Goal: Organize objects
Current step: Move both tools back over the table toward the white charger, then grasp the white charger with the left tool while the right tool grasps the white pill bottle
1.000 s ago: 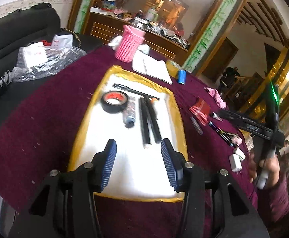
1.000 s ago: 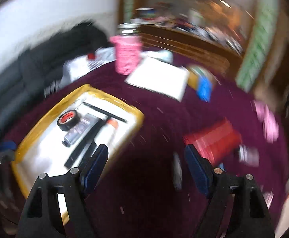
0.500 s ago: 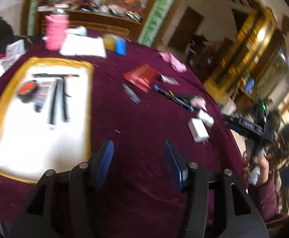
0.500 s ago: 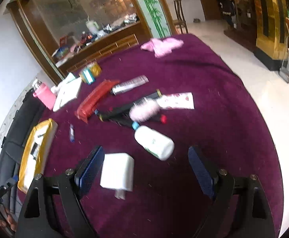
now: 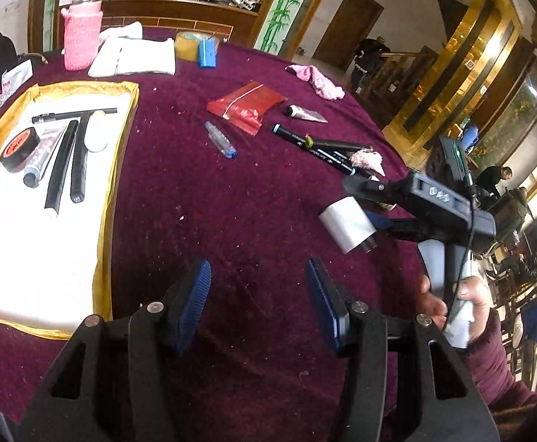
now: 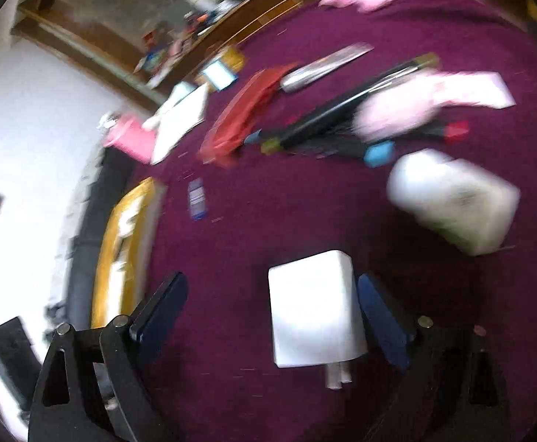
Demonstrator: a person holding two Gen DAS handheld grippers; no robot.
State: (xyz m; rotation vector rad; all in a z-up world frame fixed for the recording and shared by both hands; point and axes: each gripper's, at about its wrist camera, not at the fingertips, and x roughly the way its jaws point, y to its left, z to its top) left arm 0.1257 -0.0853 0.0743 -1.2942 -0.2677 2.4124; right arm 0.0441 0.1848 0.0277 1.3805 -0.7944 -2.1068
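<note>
Right gripper (image 6: 270,316) jaws wide, just been opening; charger (image 6: 314,309) sits between them, hugging the 3 o'clock pad, contact unclear through blur, so centre it before closing. Left gripper (image 5: 257,294) half-open, empty over cloth (image 5: 231,221). Versus a second ago, both swung off the tray (image 5: 121,140), now at 9 o'clock.

- right gripper (image 5: 369,202) body: raised marks, look like "049", not certain
- black marker (image 5: 316,149): white print along barrel, too small to read
- red tape roll (image 5: 18,144): dark marks on red core, unreadable
- right wrist view: too blurred, nothing legible
</note>
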